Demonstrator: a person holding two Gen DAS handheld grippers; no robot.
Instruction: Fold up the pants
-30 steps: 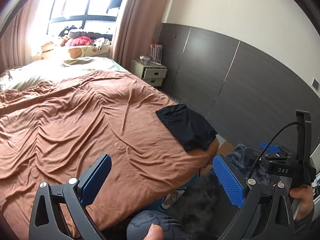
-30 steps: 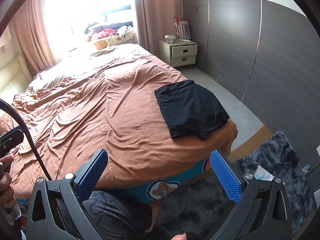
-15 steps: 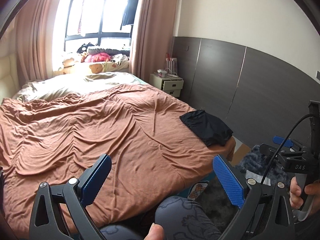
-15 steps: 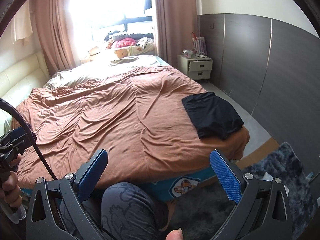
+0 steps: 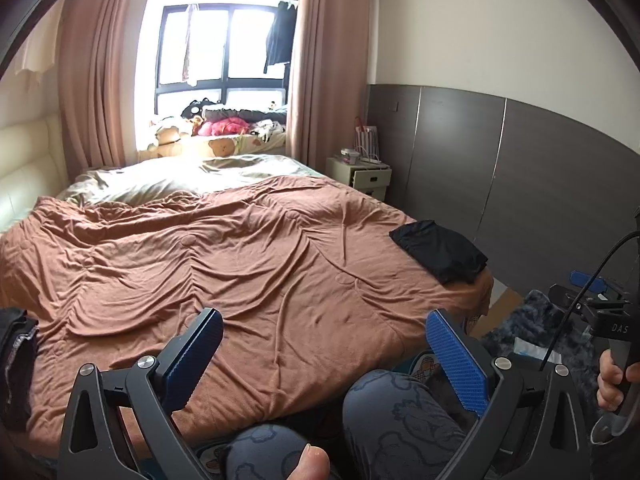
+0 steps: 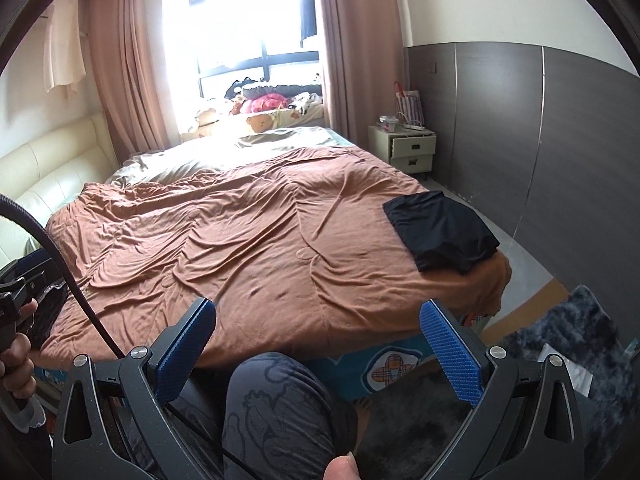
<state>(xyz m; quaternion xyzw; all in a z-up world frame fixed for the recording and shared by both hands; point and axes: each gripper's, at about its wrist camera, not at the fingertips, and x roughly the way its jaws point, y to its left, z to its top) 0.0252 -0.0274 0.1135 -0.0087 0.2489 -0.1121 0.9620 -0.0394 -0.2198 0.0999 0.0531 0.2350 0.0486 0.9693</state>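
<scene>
Folded black pants (image 5: 440, 250) (image 6: 442, 230) lie flat at the near right corner of the brown bedspread (image 5: 240, 264) (image 6: 248, 248). My left gripper (image 5: 326, 354) hangs open over the bed's front edge, well left of and nearer than the pants, nothing between its blue pads. The right gripper (image 6: 318, 346) is open too, held off the foot of the bed, empty. At the left edge a heap of dark clothing (image 5: 16, 368) (image 6: 48, 308) rests on the bed. The right gripper also shows in the left wrist view (image 5: 592, 292), held by a hand (image 5: 612, 380).
A person's knees in dark patterned trousers (image 5: 396, 412) (image 6: 276, 400) sit below the grippers. A dark shaggy rug (image 6: 576, 352) covers the floor at right. A bedside cabinet (image 6: 412, 146) stands by the grey wall panels. Cushions and toys (image 5: 224, 128) line the window sill.
Both cameras have tilted up and pulled back from the bed; the pants now sit farther right and smaller. The pants themselves have not moved. Both grippers stayed open.
</scene>
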